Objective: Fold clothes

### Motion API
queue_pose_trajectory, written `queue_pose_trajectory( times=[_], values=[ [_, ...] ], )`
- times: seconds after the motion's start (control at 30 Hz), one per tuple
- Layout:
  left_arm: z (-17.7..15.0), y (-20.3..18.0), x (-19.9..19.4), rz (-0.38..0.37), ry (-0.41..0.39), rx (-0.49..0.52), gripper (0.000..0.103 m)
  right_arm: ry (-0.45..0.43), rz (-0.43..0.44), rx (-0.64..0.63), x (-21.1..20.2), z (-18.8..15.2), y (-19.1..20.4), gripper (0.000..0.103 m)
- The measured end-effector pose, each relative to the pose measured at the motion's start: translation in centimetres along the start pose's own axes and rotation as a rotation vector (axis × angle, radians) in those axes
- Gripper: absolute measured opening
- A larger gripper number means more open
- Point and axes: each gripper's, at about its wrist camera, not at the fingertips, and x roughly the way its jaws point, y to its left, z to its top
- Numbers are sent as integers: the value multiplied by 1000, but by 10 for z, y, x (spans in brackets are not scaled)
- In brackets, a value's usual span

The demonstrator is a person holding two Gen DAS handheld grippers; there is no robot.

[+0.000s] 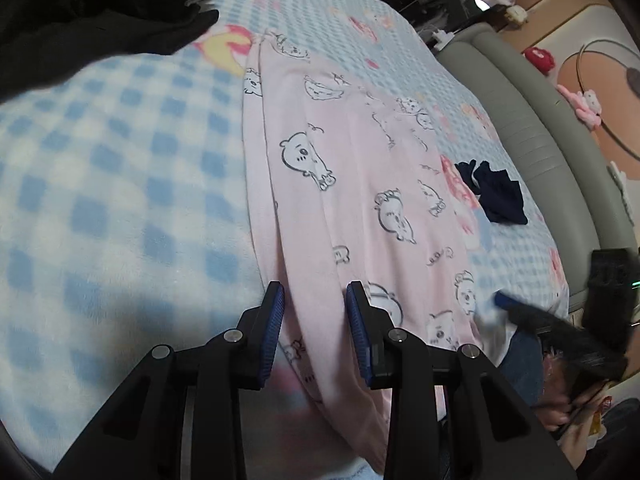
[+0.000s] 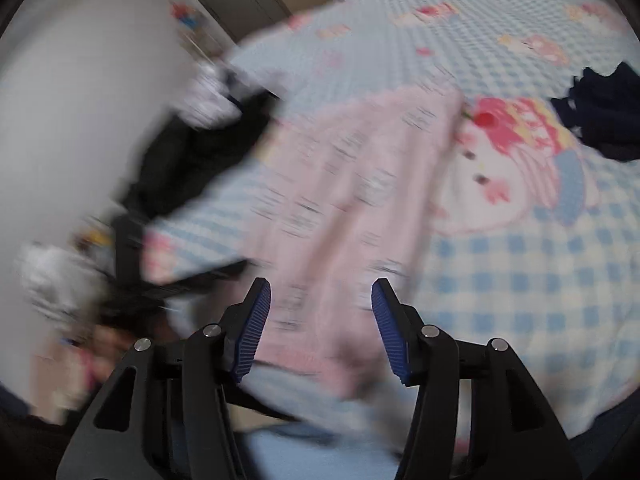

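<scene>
A pink garment (image 1: 360,184) printed with small cartoon animals lies lengthwise on a bed covered by a blue-and-white checked blanket (image 1: 120,184). Its near end hangs over the bed's edge. My left gripper (image 1: 315,286) is open just above that near end, and a long fold of the pink cloth runs between the blue pads without being pinched. In the blurred right wrist view, my right gripper (image 2: 321,282) is open wide over the pink garment (image 2: 352,200) near its other bottom corner, with nothing gripped.
A pile of black clothes (image 1: 80,20) lies at the far left of the bed. It also shows as black clothes (image 2: 192,160) in the right wrist view. A small navy item (image 1: 496,196) lies to the right of the pink garment. A grey padded headboard (image 1: 520,120) borders the bed.
</scene>
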Motion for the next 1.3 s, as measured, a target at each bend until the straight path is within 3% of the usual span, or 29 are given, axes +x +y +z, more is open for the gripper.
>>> queue_pose_trajectory(
  times=[0.1, 0.23, 0.27, 0.3, 0.47, 0.6, 0.73, 0.83, 0.97, 1.1, 1.17, 1.23, 1.3],
  values=[
    [3, 9, -8, -29, -51, -39, 35, 35, -6, 70, 25, 0, -11, 51],
    [5, 18, -6, -102, -42, -94, 30, 6, -2, 133, 36, 7, -23, 51],
    [5, 17, -6, -87, -46, -83, 14, 2, -2, 156, 38, 9, -28, 51],
    [4, 14, -6, -66, -56, -70, 8, 0, 4, 191, 39, 12, -34, 51],
    [1, -3, -20, 3, -132, 8, 3, -9, -41, 214, 44, 14, -38, 51],
    [-3, 0, -37, 60, -178, 1, 2, -20, -80, 216, 46, 9, -37, 45],
    [-7, 24, -20, 155, -58, -66, 2, -23, -202, 198, 45, 7, -45, 44],
    [-4, 26, -25, 126, -77, -90, 7, -14, -237, 191, 44, 5, -48, 42],
    [-2, 12, -48, 26, -188, -35, 19, -78, -261, 143, 21, 7, -35, 44],
    [-11, -28, -31, -24, -125, 121, 42, -105, -183, 89, 16, 7, -14, 46],
    [-21, -47, -13, 31, -63, 192, 42, -63, -147, 38, 27, 1, -2, 47],
    [-31, -55, -1, 141, -11, 255, 42, -6, -151, -6, 39, -9, 5, 47],
    [-37, -52, 4, 237, 27, 261, 43, 33, -201, -27, 46, -19, 3, 47]
  ],
)
